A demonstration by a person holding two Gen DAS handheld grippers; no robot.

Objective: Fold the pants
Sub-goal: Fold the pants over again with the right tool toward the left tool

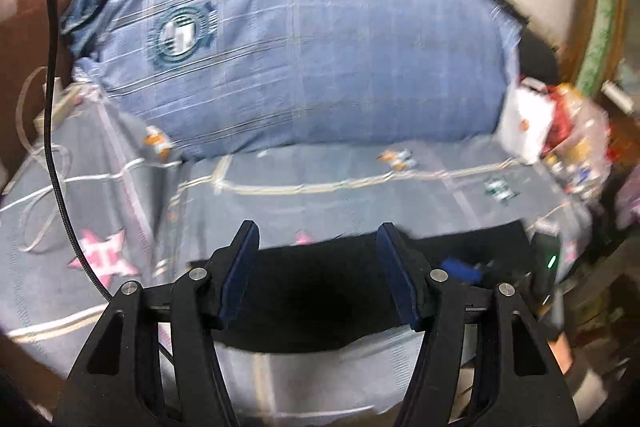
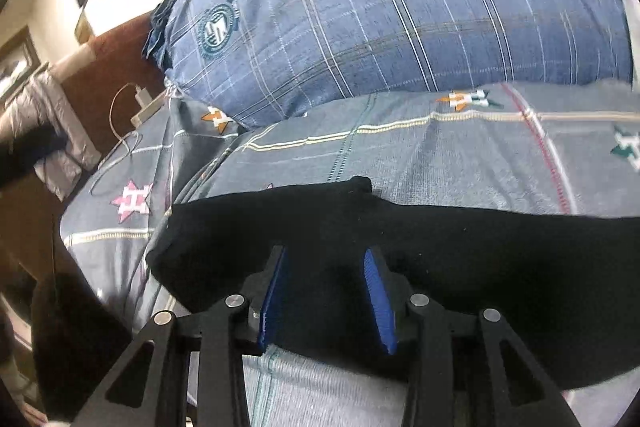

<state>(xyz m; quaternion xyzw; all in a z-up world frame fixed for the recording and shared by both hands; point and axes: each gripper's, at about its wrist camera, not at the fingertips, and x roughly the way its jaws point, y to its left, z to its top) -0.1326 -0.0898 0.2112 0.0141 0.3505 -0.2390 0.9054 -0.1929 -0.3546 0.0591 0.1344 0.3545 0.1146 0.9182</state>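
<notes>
Black pants lie folded into a flat band on the grey patterned bed sheet. My left gripper hovers above their left part, blue pads wide apart and nothing between them. In the right wrist view the pants stretch across the sheet to the right. My right gripper sits low over them, its jaws apart with black cloth showing in the gap; the pads do not press on it. The right gripper's body with a green light shows at the pants' right end.
A big blue plaid pillow fills the head of the bed. A black cable hangs at the left, over a white charger cord. Bags and packets are piled at the bed's right side. A brown headboard stands at the left.
</notes>
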